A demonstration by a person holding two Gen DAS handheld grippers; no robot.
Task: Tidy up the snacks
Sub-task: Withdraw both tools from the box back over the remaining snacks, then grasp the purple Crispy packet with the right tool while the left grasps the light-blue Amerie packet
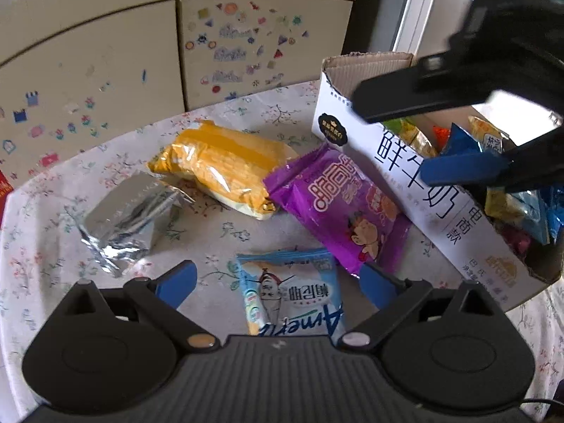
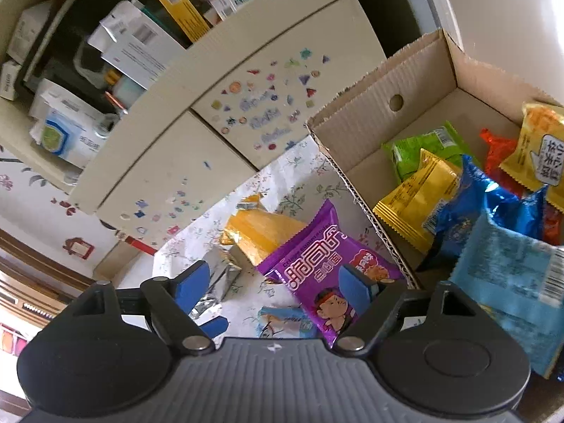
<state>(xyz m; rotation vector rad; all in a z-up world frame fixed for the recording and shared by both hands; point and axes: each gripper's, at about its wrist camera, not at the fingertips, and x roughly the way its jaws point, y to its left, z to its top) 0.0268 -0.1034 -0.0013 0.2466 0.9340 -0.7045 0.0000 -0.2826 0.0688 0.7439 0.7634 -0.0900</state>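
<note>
A purple snack packet point(image 1: 338, 208) lies on the floral tablecloth against a white cardboard box point(image 1: 416, 190). An orange packet point(image 1: 225, 165), a silver foil packet point(image 1: 123, 218) and a light blue packet point(image 1: 292, 296) lie near it. My left gripper point(image 1: 278, 282) is open and empty, just above the light blue packet. My right gripper point(image 2: 271, 282) is open and empty, high over the box's left edge; it also shows in the left wrist view point(image 1: 444, 134) above the box. The purple packet point(image 2: 328, 275) and orange packet point(image 2: 264, 232) lie below it. The box point(image 2: 370, 112) holds several packets.
A cream cabinet with stickers point(image 1: 176, 56) stands behind the table. Shelves with boxes and books point(image 2: 116, 46) are above it. The tablecloth point(image 1: 218, 236) shows bare patches between the packets. Green point(image 2: 423, 148), yellow point(image 2: 419, 194) and blue point(image 2: 476, 211) packets lie in the box.
</note>
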